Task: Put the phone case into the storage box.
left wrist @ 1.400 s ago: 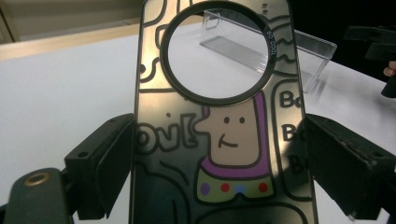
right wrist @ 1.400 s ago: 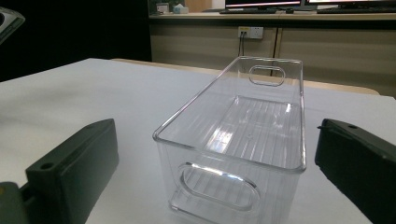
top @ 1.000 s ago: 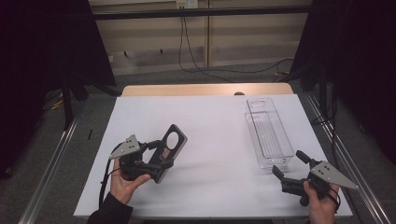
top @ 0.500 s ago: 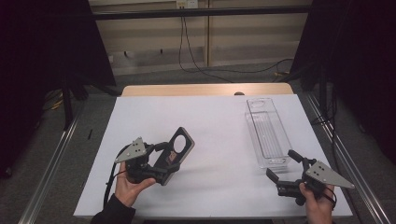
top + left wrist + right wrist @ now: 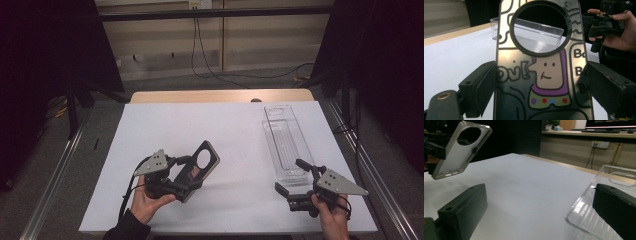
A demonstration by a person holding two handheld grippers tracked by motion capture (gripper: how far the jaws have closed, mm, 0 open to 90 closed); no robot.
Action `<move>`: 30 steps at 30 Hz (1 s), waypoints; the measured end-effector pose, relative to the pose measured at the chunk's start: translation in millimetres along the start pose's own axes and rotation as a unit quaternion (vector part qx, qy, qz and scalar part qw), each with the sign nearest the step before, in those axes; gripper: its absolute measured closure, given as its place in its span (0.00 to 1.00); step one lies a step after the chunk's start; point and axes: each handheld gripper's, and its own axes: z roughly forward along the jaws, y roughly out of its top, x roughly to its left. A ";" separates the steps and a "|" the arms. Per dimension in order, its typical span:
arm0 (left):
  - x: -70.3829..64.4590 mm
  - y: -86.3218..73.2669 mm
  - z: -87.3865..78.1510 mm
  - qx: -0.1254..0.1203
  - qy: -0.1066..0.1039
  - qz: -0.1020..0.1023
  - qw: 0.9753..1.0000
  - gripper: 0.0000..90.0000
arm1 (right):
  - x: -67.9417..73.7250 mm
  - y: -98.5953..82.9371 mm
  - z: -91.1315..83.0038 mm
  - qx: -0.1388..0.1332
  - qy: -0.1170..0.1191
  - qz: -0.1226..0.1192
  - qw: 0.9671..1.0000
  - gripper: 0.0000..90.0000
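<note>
Left gripper (image 5: 192, 172), fingers pinching the phone case (image 5: 544, 62) by its long edges above the bench (image 5: 235, 135); right gripper (image 5: 295, 177), fingers spread beside the clear tray (image 5: 286, 140), should approach level and slowly.

white table (image 5: 235, 135) bearing clear tray (image 5: 285, 145)

The white counter (image 5: 235, 140) between my two hands lies open; the clear tray (image 5: 286, 145) stands at my right jaws, seemingly touching one.
</note>
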 end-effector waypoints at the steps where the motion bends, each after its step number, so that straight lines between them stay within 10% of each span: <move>1: -0.2 -0.1 0.7 -0.001 -0.001 -0.001 1.000 0.14 | 0.7 1.1 3.2 0.002 0.008 -0.004 1.000 0.00; 30: 7.3 23.8 45.2 -0.006 -0.047 0.023 0.999 0.14 | 12.3 33.0 49.0 0.004 0.101 -0.024 0.995 0.00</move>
